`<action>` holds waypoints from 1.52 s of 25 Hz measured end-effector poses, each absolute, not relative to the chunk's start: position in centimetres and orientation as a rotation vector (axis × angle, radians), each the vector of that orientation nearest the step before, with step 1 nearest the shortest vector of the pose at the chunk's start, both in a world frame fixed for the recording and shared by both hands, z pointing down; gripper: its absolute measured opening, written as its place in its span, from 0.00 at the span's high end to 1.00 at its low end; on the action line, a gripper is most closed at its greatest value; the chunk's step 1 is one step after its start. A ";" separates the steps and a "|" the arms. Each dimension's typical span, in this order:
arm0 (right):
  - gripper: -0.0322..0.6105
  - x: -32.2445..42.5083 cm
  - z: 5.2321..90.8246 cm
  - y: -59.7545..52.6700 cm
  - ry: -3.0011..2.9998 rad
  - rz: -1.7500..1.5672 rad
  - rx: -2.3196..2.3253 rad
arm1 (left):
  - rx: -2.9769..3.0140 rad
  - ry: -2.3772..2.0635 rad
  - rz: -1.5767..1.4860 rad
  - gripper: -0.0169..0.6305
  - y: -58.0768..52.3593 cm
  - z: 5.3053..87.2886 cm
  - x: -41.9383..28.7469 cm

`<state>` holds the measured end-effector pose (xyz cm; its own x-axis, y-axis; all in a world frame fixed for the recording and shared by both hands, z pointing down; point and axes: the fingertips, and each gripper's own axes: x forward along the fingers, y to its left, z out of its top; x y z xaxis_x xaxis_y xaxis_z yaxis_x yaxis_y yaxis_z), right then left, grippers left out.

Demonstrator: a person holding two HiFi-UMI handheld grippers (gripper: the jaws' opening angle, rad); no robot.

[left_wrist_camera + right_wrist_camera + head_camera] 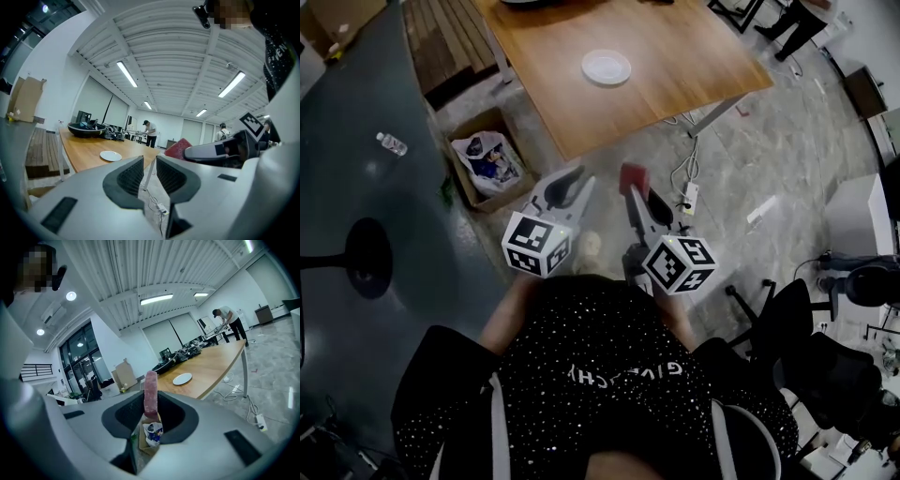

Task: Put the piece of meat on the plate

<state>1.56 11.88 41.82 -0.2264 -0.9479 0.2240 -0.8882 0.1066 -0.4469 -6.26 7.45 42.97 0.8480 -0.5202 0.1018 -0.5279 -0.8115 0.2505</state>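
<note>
Currently meat gripped in right tool, plate well off on the table.
Nearest, the right gripper (151, 405) is clamped on the piece of meat (151, 391), a pink slab standing upright between the pads. The left gripper (150, 165) beside it has its jaws narrowly apart, with only floor and cable seen through the gap. Both hang over the floor, short of the wooden table (675, 70). On the floor to their left sits a cardboard box (461, 174) holding bags, with a plastic bottle (392, 143) lying further left. Farthest out, the white plate (607, 67) sits on the table, well apart from the meat.
</note>
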 end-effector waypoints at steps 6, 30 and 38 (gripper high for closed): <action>0.81 3.2 41.5 8.4 2.248 -0.778 -1.849 | 2.742 -0.815 0.063 0.83 4.2 43.1 -4.8; 0.81 9.4 43.0 -0.2 2.286 -0.791 -1.799 | 2.731 -0.865 0.064 0.83 -3.6 44.5 1.1; 0.81 10.2 42.9 0.2 2.275 -0.772 -1.807 | 2.702 -0.877 0.043 0.83 -3.8 44.6 0.9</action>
<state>10.24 0.19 42.86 -0.2716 -0.9404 0.2049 -0.8708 0.1495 -0.4683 0.95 -3.79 44.62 0.8133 -0.5695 0.1193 -0.5784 -0.7689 0.2726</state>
